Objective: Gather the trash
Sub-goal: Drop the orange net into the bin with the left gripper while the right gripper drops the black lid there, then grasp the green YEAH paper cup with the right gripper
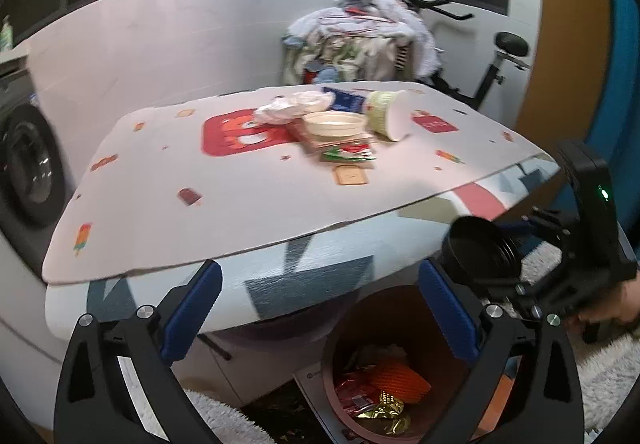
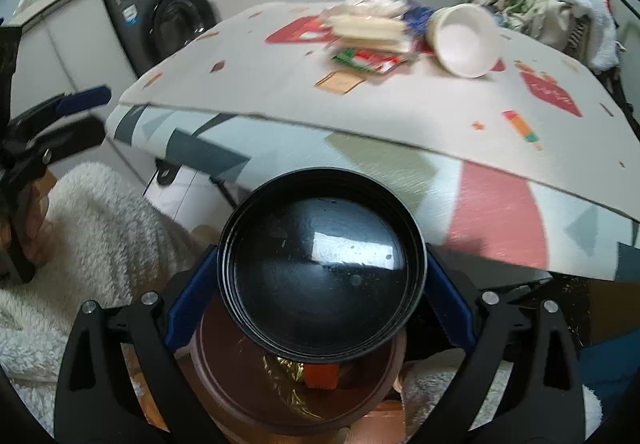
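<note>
Now the step in hand looks like dropping one piece of trash into the bin: in the right wrist view the right gripper (image 2: 320,304) has its blue pads clamped on the sides of a black bowl (image 2: 320,280), which sits at the lower centre of the frame, directly over the mouth of the brown bin (image 2: 224,372). The bowl's open side faces the camera and up toward the table edge, its base turned away and down toward the bin; being round, it has no real long axis, only a flat, shallow one through its middle that tilts steeply. In the left wrist view the left gripper (image 1: 320,308) has its fingers spread wide with nothing between them, hanging above the same bin, where red and gold wrappers and an orange piece already lie. The next move, I judge, calls for the right pads to part so the bowl falls in, and it is nearly as wide as the bin mouth, so it may catch on the rim unless tipped. More trash waits on the table (image 1: 168,203) in the upper middle of the frame: a white cup (image 1: 390,113) lying on its side, a shallow tub (image 1: 334,123), crumpled plastic (image 1: 292,105) and a red-green wrapper (image 1: 350,153).
</note>
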The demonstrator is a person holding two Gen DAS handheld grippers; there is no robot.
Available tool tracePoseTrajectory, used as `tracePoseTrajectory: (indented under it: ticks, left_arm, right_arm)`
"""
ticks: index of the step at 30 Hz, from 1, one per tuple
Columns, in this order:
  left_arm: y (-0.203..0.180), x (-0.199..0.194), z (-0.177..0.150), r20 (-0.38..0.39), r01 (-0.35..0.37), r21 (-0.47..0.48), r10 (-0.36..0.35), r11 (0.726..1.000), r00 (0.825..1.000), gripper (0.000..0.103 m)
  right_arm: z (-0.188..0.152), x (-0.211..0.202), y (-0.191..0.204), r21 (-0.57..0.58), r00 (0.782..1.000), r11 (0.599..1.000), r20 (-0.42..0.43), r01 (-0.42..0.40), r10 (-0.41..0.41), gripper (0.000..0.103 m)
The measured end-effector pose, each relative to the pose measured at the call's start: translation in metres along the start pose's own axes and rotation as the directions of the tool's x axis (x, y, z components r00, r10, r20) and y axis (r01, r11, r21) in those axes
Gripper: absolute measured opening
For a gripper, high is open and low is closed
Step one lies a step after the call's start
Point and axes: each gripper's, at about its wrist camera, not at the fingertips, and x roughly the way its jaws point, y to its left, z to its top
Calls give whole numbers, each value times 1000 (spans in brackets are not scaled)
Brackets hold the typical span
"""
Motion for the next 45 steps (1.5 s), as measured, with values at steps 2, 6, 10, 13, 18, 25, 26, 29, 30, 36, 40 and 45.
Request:
tracePoseTrajectory:
  ticks: [2,6,10,13,18,25,26,29,30,36,40,45]
  left_arm:
    - [6,2,-1,-3,-14,-36,14,999,1000,96]
    - [18,5,-4,-16,-5,-103,3,995,1000,96]
    - [24,10,-5,-33,-7,-143,3,990,999,96]
    - [24,12,-5,-38,-9,-145,3,989,999,96]
    - [19,14,-5,-48,-12,-124,6,992,999,96]
    - [11,18,-5,-60,-17,-88,12,996,998,96]
    - [11,18,-5,-61,-18,-85,13,996,998,96]
    - [10,18,-6,-63,-18,-80,13,997,998,96]
    - [10,18,-6,-64,-18,-80,13,997,998,96]
    - [10,19,-6,-67,-20,-84,14,996,998,96]
    - [11,19,-5,-67,-19,-82,13,996,998,96]
    - [10,20,-6,-69,-21,-78,16,997,998,96]
  right_arm:
    - [-3,6,5,-28,1000,1000,-26,1,-2,94]
    - [-7,19,13,-73,997,997,-79,4,-10,94]
    - [-9,28,17,-88,993,996,-113,10,-20,94]
    - [-10,30,16,-84,993,996,-120,14,-24,94]
    - [-11,33,12,-64,991,998,-130,24,-33,94]
    - [-11,34,10,-59,989,998,-139,38,-46,94]
    - [-11,35,10,-57,989,998,-142,38,-46,94]
    - [-10,34,8,-44,989,998,-142,44,-50,96]
    - [-10,33,7,-38,990,998,-135,46,-50,96]
    - [-7,24,-2,6,994,998,-89,68,-67,97]
    - [-5,19,-9,34,995,996,-68,79,-76,97]
    - [-3,13,-17,69,996,994,-42,86,-83,97]
